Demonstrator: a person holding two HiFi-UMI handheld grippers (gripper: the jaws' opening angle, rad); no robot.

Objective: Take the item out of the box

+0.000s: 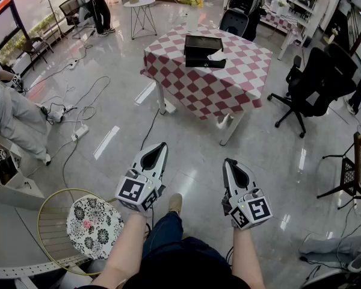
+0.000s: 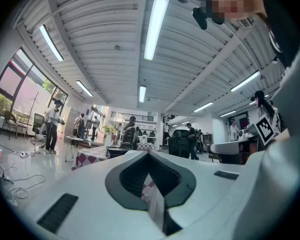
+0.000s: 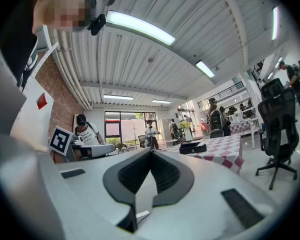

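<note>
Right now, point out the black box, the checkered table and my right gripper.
black box [image 1: 201, 62], head view, its front wall.
checkered table [image 1: 210, 95], head view, bare cloth near the front edge.
right gripper [image 1: 229, 161], head view, tip of its shut jaws.

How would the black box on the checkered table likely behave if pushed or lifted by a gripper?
The black box looks low, flat-based and straight-edged, so it would probably slide, not roll or tip. It rests on a checkered cloth, which might bunch up under a push. Its weight cannot be judged from here.
</note>
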